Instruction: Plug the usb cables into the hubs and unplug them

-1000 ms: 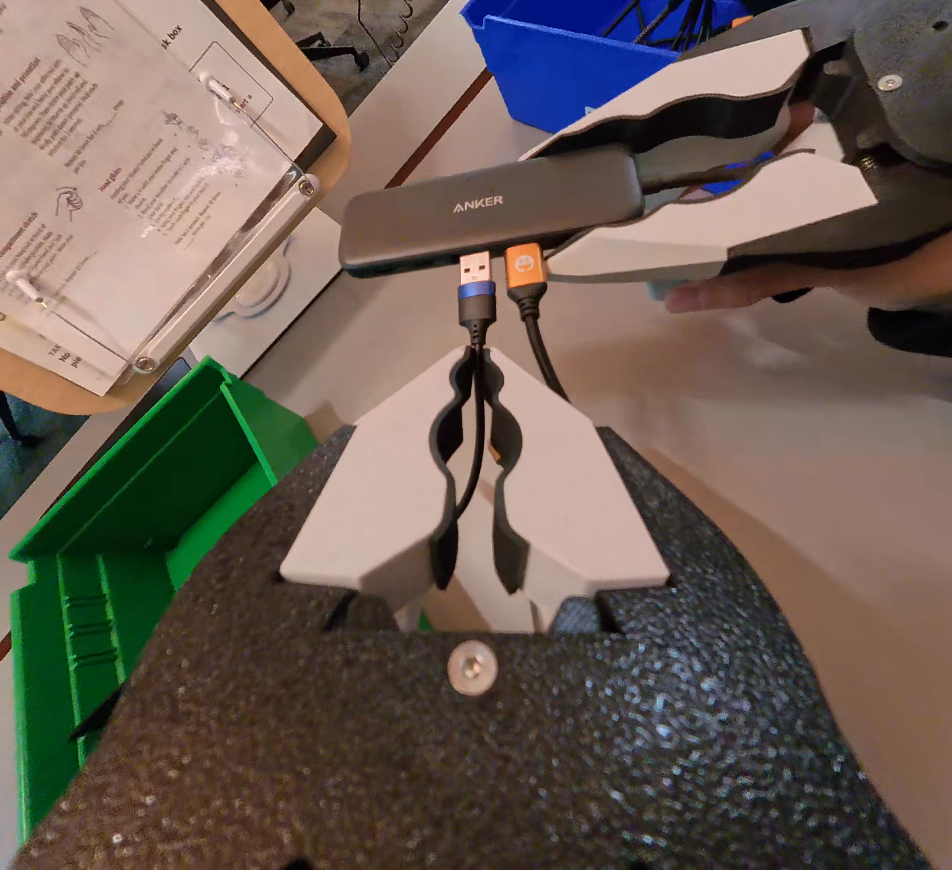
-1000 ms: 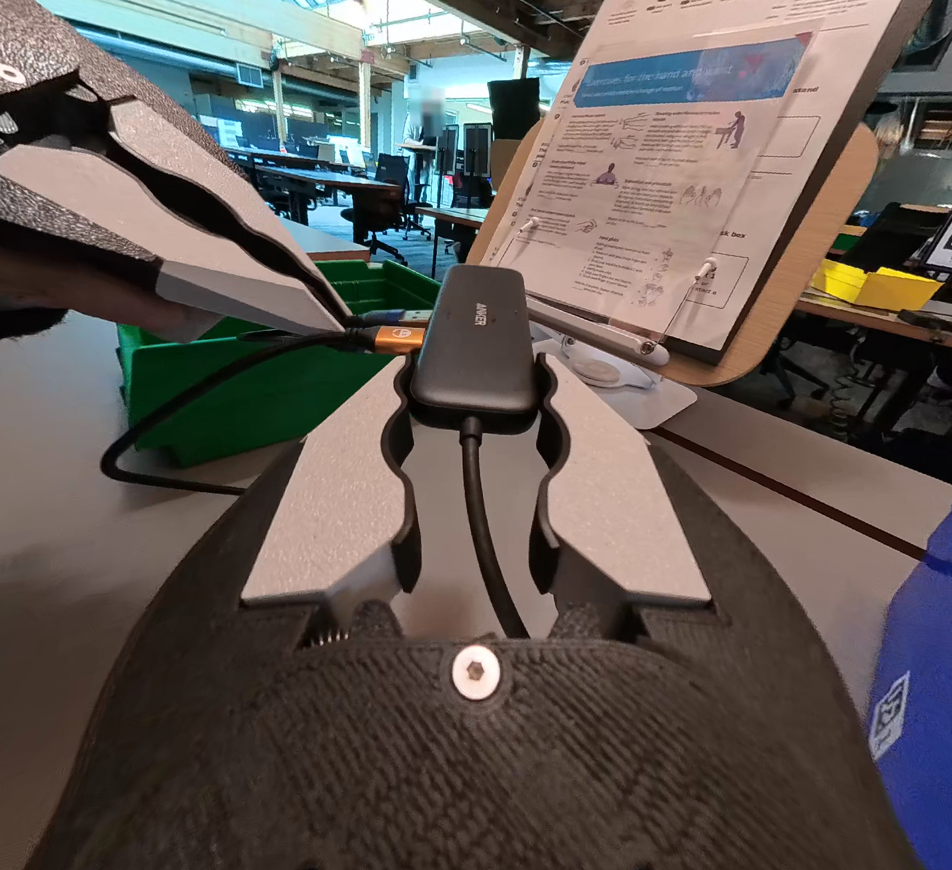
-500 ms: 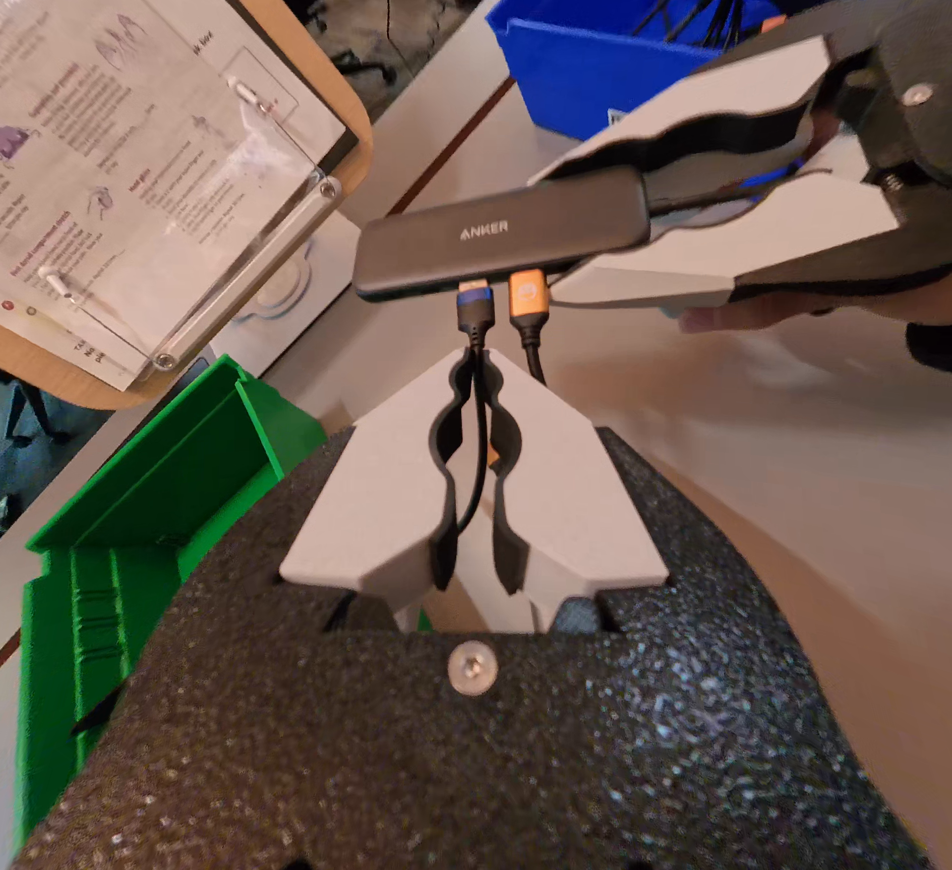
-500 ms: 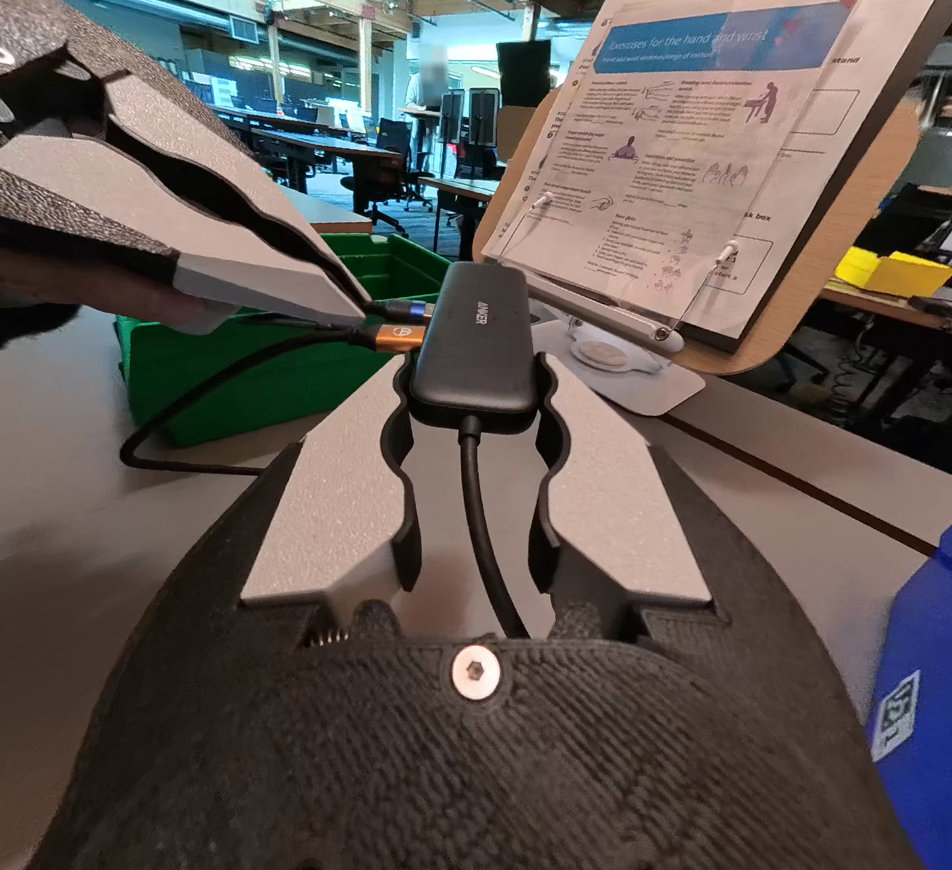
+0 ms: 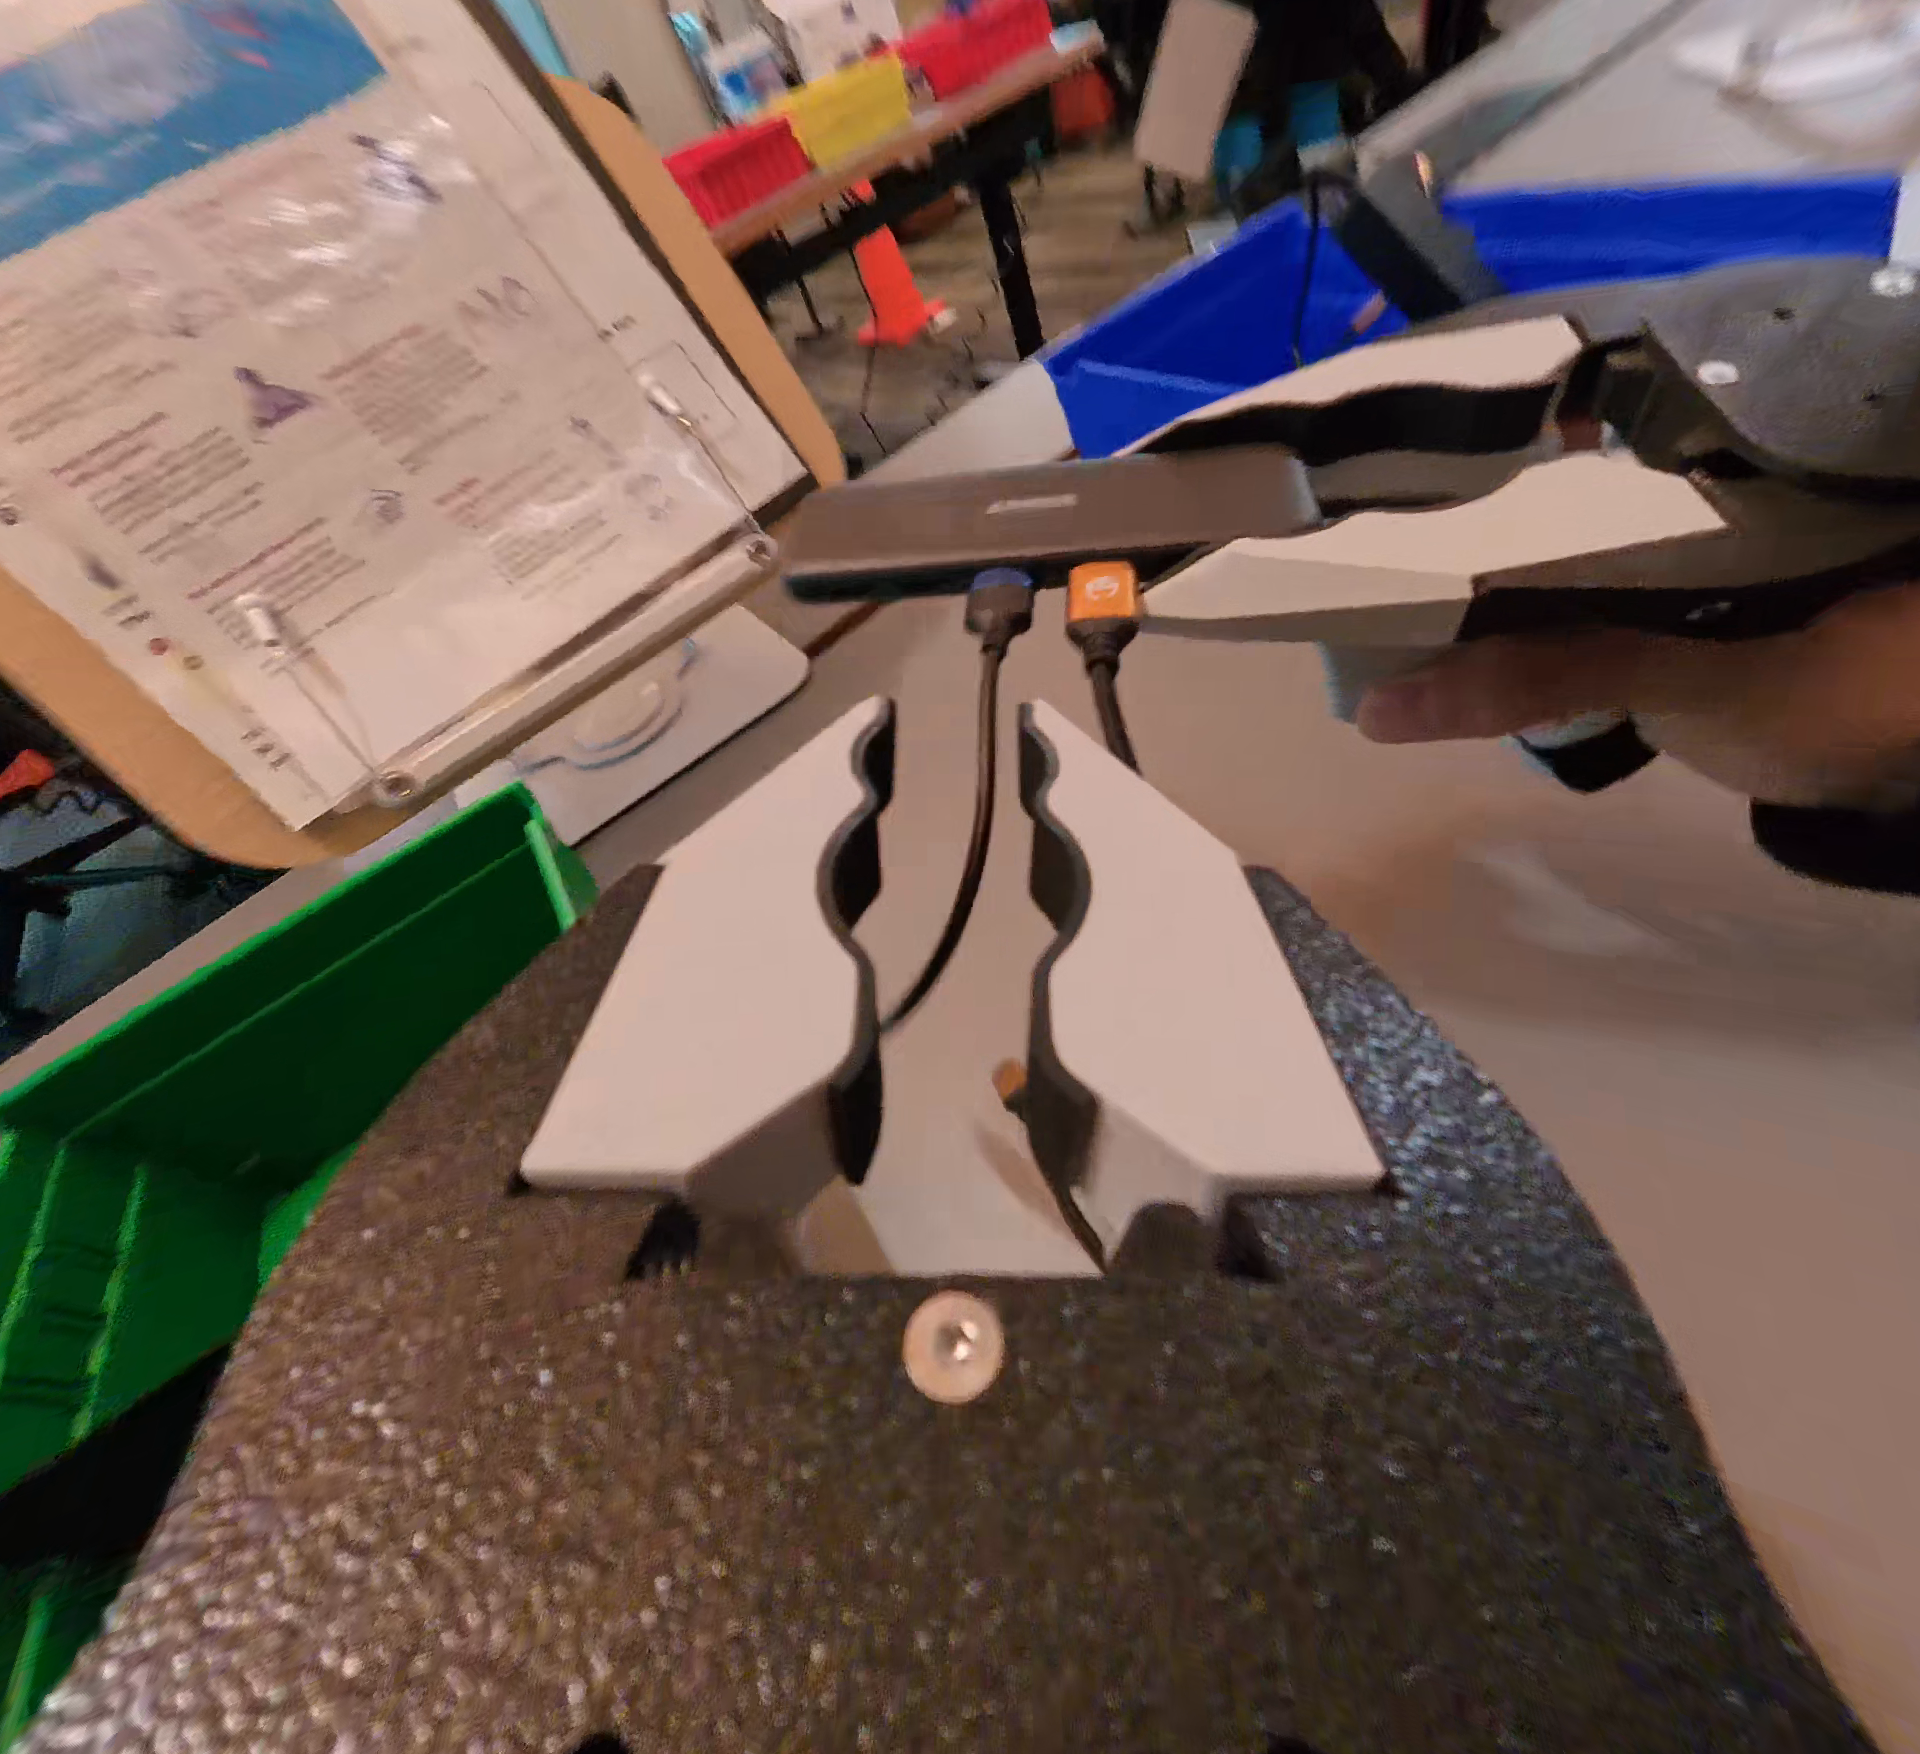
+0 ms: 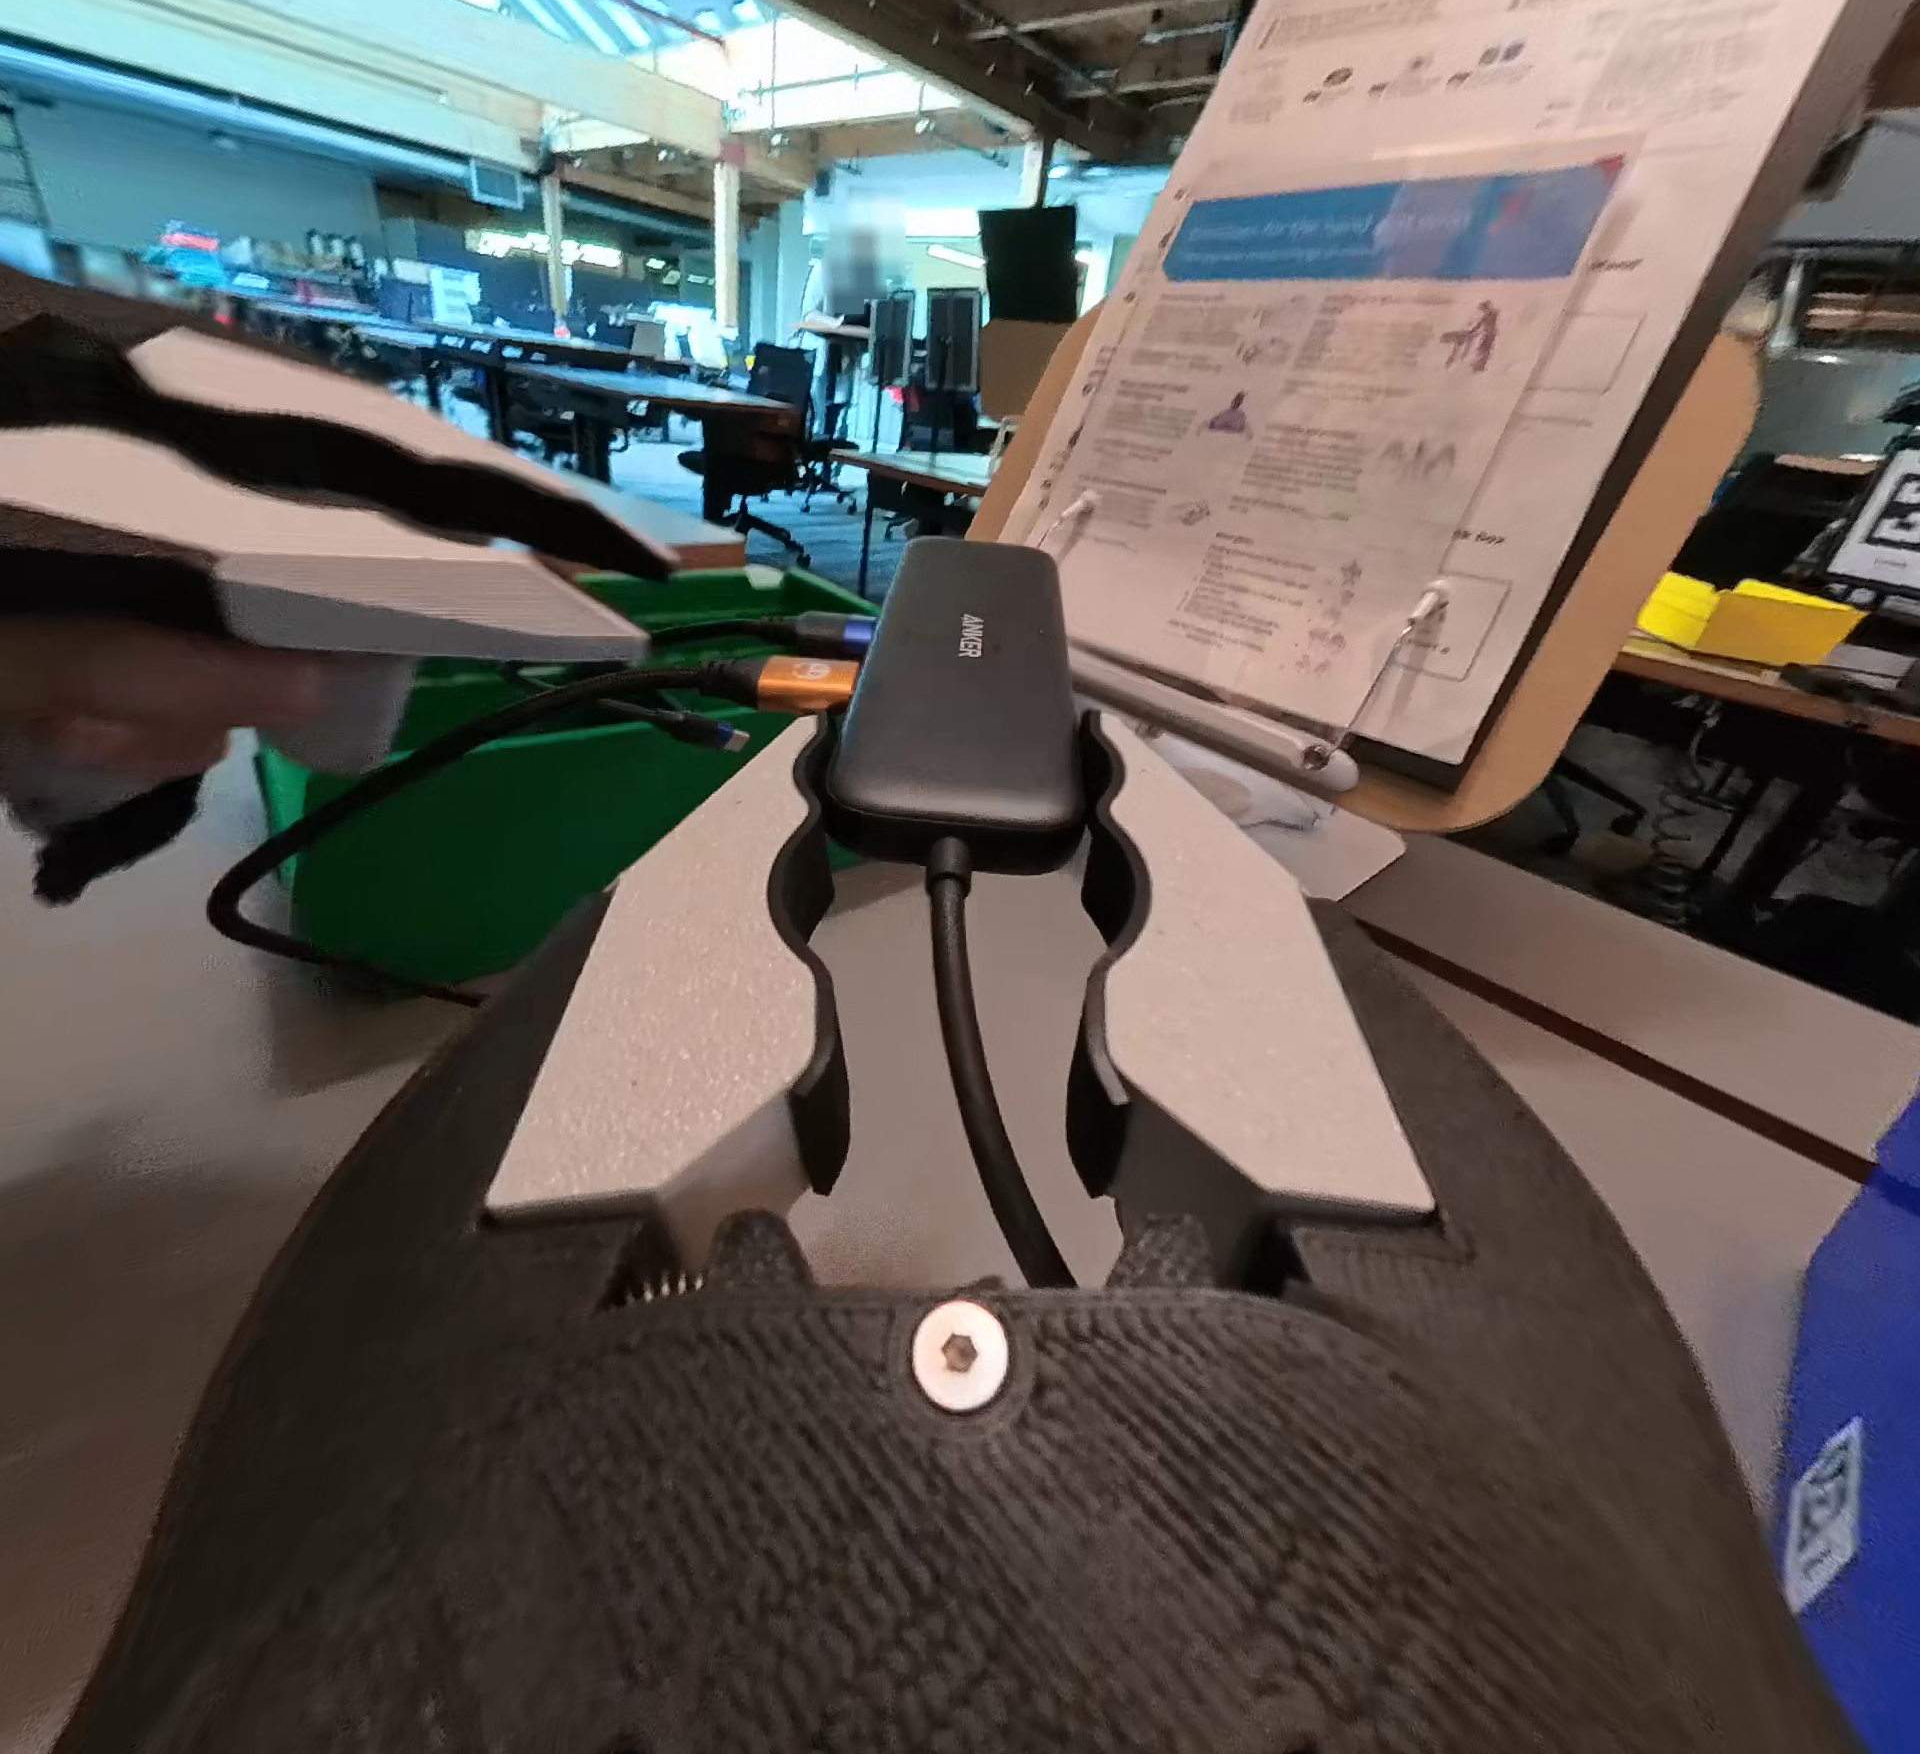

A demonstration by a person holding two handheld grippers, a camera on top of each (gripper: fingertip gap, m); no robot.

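Note:
A dark grey USB hub (image 5: 1049,515) is held level above the table by my right gripper (image 5: 1247,520), which is shut on its cable end. It also shows in the right wrist view (image 6: 956,686), between my right gripper's (image 6: 956,754) fingers. A blue-collared plug (image 5: 1000,598) and an orange plug (image 5: 1104,598) both sit in the hub's side ports; both also show in the right wrist view, blue (image 6: 831,632) and orange (image 6: 805,681). My left gripper (image 5: 956,728) is open just below the plugs, and the blue plug's black cable (image 5: 971,852) runs loose between its fingers.
A green bin (image 5: 260,977) stands at the left. A blue bin (image 5: 1195,343) holding cables stands behind the right gripper. A tilted document stand (image 5: 364,405) is at the back left. A loose cable end (image 6: 717,736) hangs near the hub. The grey table (image 5: 1507,1029) extends right.
The blue plug went fully into the hub. My left gripper then opened, let go of its cable and drew back a little. The right gripper still holds the hub.

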